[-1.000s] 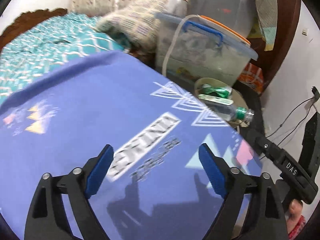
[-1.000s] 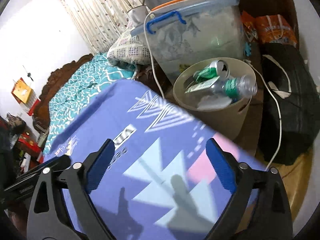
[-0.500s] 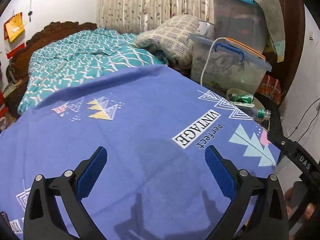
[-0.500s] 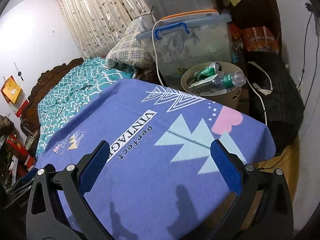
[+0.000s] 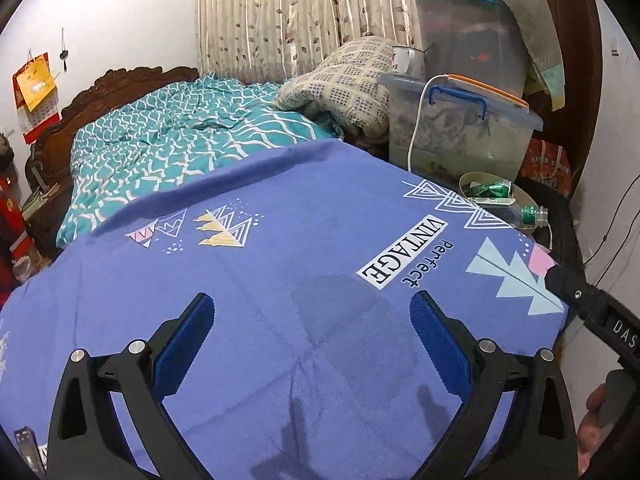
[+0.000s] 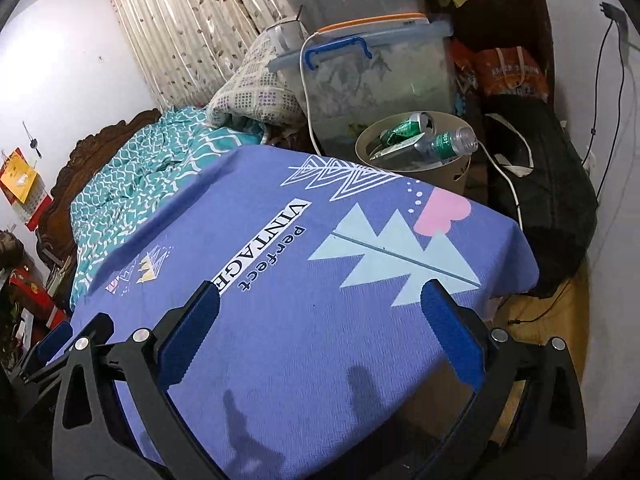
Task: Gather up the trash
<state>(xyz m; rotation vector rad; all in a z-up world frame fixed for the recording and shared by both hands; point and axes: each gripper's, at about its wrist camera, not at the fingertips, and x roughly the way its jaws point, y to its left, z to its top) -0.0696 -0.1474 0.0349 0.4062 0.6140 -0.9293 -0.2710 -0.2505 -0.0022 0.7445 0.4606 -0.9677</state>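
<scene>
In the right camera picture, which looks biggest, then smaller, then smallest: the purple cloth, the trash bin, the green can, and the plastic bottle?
1. purple cloth, by far, though it is nearest the camera.
2. trash bin.
3. green can and plastic bottle look about alike; both are partly hidden in the bin, so no ranking.

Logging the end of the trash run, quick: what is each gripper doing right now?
Left gripper: open, jaws just widened, nothing between them, only the purple printed tablecloth below.
Right gripper: open, jaws just widened, holding nothing.
</scene>
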